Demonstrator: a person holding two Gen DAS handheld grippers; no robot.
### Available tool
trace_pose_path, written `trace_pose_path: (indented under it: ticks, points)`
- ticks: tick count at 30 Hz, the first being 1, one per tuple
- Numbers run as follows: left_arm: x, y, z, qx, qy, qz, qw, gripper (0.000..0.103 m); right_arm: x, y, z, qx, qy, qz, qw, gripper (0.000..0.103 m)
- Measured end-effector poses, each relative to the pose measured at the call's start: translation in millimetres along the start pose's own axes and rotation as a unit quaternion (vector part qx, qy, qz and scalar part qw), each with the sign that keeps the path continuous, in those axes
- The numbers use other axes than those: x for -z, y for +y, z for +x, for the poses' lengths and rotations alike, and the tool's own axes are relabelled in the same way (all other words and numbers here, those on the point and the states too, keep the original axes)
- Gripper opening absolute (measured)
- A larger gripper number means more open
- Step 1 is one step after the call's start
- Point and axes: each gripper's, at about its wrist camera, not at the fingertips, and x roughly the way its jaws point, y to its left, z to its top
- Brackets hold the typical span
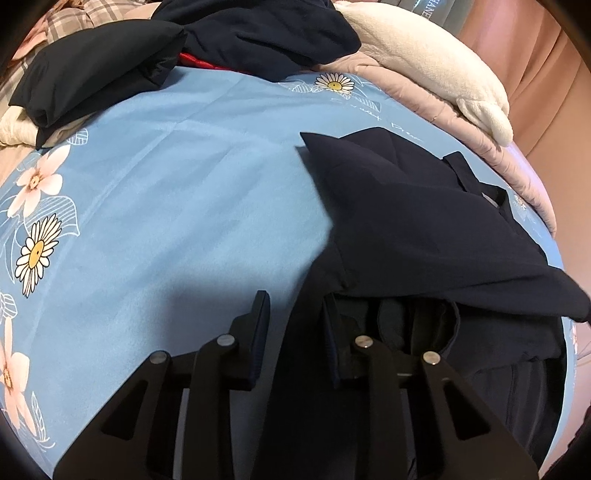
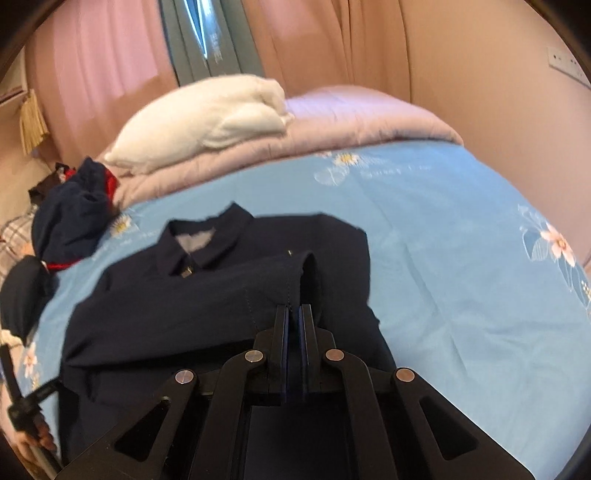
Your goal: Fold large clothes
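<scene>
A dark navy collared jacket (image 2: 207, 295) lies on the blue flowered sheet (image 2: 443, 258), its collar (image 2: 207, 243) toward the pillows. My right gripper (image 2: 294, 308) is shut on a raised fold of the jacket's sleeve and holds it a little above the body of the garment. In the left wrist view the jacket (image 1: 424, 229) spreads to the right, with one corner folded over. My left gripper (image 1: 293, 314) is shut on a thick bunch of the same dark cloth at the jacket's near edge, and the cloth fills the gap between the fingers.
A heap of dark clothes with a red strip (image 1: 240, 33) lies at the far end of the bed. A cream pillow (image 1: 443, 74) rests on a pink quilt (image 1: 406, 92). Pink curtains (image 2: 332, 44) hang behind. A person's hand (image 2: 33, 439) shows at lower left.
</scene>
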Motion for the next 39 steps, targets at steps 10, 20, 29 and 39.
trace_pose_path:
  ticks: [10, 20, 29, 39]
  points:
    - [5, 3, 2, -0.006, 0.006, -0.001, 1.0000, 0.030, 24, -16, 34, 0.025, 0.057, 0.014, 0.998, 0.003]
    - [8, 3, 2, -0.016, 0.006, 0.006, 0.9998, 0.030, 40, -22, 55, 0.038, 0.087, 0.019, 0.995, 0.003]
    - [8, 3, 3, -0.017, 0.011, 0.007, 0.9998, 0.030, 44, -25, 62, 0.039, 0.096, 0.022, 0.994, 0.003]
    - [8, 4, 6, -0.021, 0.011, 0.010, 0.9997, 0.031, 47, -25, 69, 0.044, 0.100, 0.019, 0.994, 0.003]
